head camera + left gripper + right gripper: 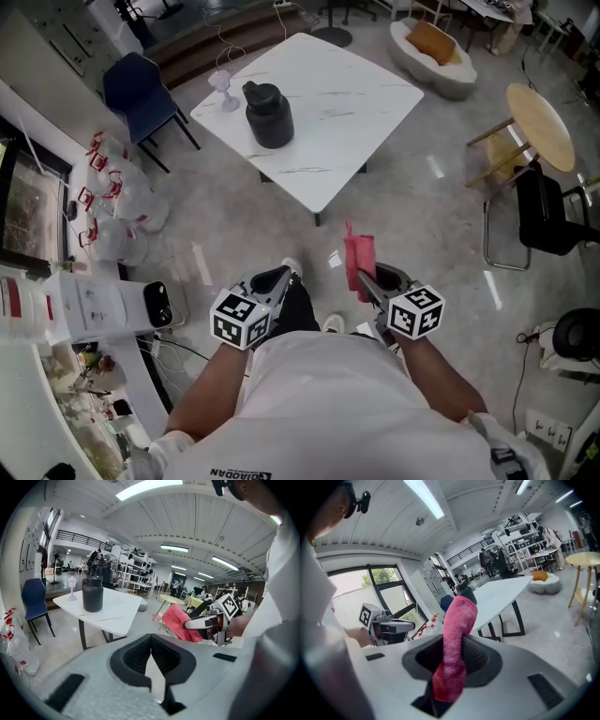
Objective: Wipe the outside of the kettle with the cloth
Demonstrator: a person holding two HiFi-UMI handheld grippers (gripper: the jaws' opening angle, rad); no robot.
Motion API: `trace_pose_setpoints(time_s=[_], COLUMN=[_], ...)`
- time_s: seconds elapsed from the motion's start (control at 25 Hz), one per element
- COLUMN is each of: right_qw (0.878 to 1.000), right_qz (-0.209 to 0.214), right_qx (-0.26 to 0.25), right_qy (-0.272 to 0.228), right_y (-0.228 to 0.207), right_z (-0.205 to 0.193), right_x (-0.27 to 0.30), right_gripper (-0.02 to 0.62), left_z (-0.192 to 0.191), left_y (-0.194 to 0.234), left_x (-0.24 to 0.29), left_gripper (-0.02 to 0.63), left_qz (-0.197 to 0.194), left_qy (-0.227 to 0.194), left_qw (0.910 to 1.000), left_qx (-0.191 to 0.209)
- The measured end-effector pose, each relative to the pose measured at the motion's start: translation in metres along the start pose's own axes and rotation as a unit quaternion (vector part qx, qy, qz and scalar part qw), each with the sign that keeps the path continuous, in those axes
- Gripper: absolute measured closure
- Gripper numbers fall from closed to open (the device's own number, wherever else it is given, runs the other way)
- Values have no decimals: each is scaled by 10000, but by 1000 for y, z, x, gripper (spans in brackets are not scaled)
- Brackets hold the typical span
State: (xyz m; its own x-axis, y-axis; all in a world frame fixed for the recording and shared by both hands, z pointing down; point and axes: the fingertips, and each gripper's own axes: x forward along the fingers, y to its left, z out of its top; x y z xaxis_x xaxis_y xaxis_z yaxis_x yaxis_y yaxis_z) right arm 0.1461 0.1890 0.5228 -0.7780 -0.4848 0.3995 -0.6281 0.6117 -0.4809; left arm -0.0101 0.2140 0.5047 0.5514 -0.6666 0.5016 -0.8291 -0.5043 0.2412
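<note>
**Right gripper (367, 281) pinching the cloth (359, 262), kettle (269, 114) well apart**

Head view: I am standing on the floor, well short of the white worktop (347, 103) where the black kettle is sitting upright.

Left gripper view: my left gripper (151, 660) is showing its jaws pressed together, with nothing between them.

Right gripper view: the pink cloth is standing up, clamped between my jaws.

I am judging this to be the approach, with wiping not yet begun. Next I am needing to close in and lay the cloth against the kettle's side.

White T-shirt (328, 403), black-and-white marker cubes (240, 319)
</note>
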Motion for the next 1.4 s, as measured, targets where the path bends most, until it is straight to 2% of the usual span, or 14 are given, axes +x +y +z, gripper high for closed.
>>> trace_pose_setpoints(time_s=[0.4,0.92,1.4], right_qw=[9999,9986,9946], right_qz=[-141,-458,-933], right_qx=[-73,-76,-28], right_qy=[16,-247,-455], right_y=[-32,-60,-79], right_z=[51,160,213], right_x=[56,165,237], right_gripper=[486,486,485], left_z=[53,148,185], left_y=[62,198,305], left_x=[47,90,116], left_gripper=[601,601,601], left_qz=[-183,-365,-555], left_qy=[-134,-255,-299], left_qw=[9997,9986,9972], left_qx=[93,270,409])
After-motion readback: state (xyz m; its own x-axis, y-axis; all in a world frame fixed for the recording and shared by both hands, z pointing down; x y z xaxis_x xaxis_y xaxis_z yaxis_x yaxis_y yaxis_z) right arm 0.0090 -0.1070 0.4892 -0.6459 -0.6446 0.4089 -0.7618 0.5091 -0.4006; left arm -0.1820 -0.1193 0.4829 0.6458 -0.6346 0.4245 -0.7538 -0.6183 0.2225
